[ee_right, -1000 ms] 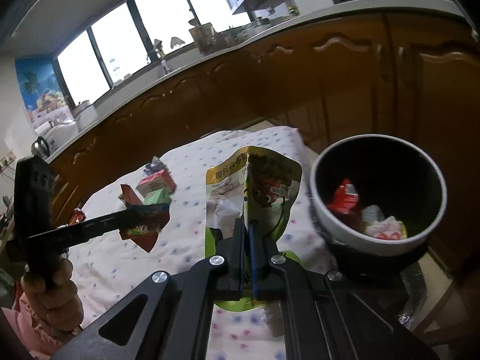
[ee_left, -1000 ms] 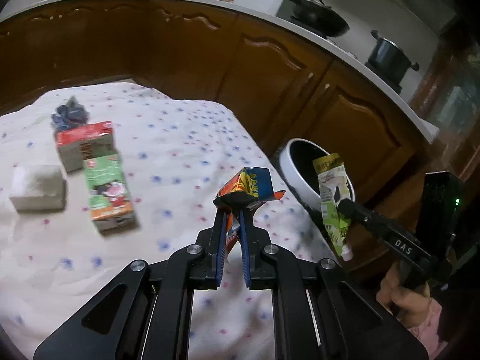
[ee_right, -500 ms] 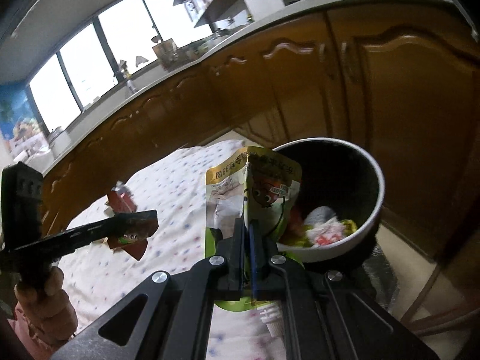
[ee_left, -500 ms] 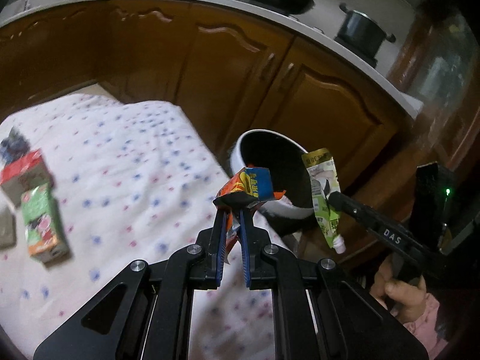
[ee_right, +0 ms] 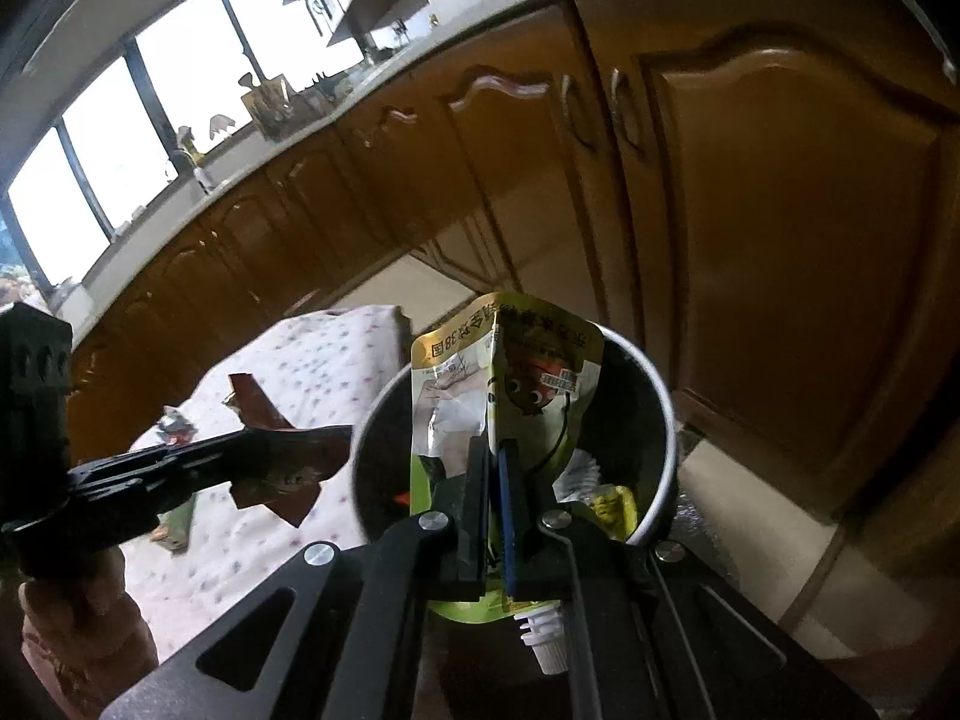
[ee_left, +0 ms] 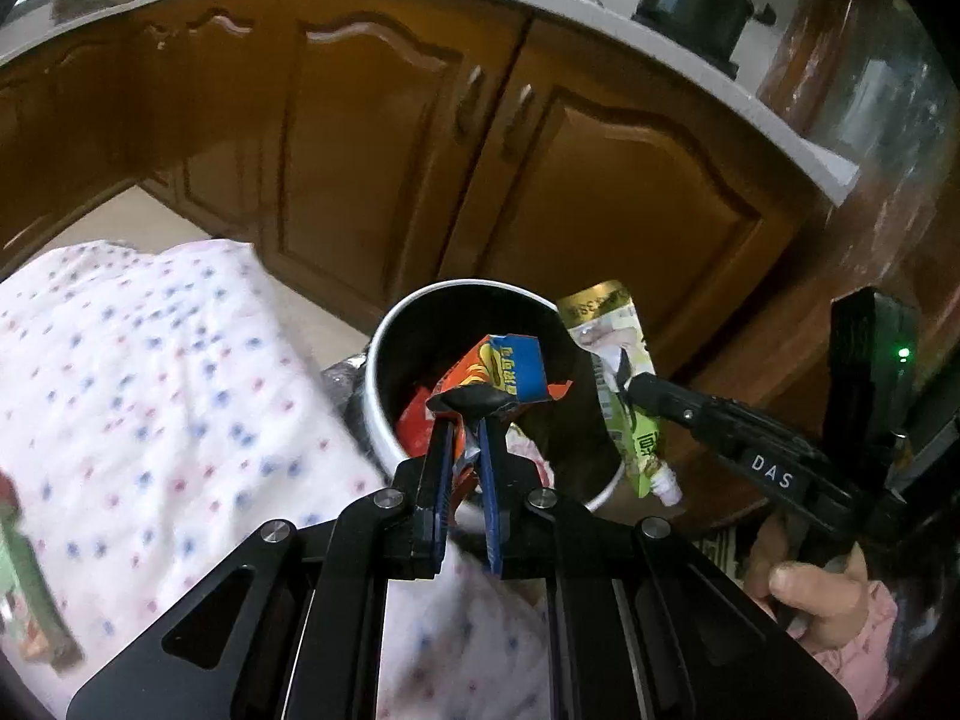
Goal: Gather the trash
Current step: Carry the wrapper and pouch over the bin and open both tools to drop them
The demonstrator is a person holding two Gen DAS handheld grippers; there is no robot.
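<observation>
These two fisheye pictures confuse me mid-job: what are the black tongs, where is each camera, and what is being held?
No robot here: a person holds one pair of tongs in each hand, with a camera on each looking along its fingers. In the left view, the left tongs are shut on a crumpled orange and blue wrapper in front of the open bin, which already holds trash. In the right view, the right tongs are shut on a green spouted pouch before the same bin. Each view also shows the other tongs. Beside the bin lies a dotted white cloth.

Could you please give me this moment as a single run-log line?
left tool: shut on snack wrapper | right tool: shut on green pouch | both over trash bin | release pending
</observation>
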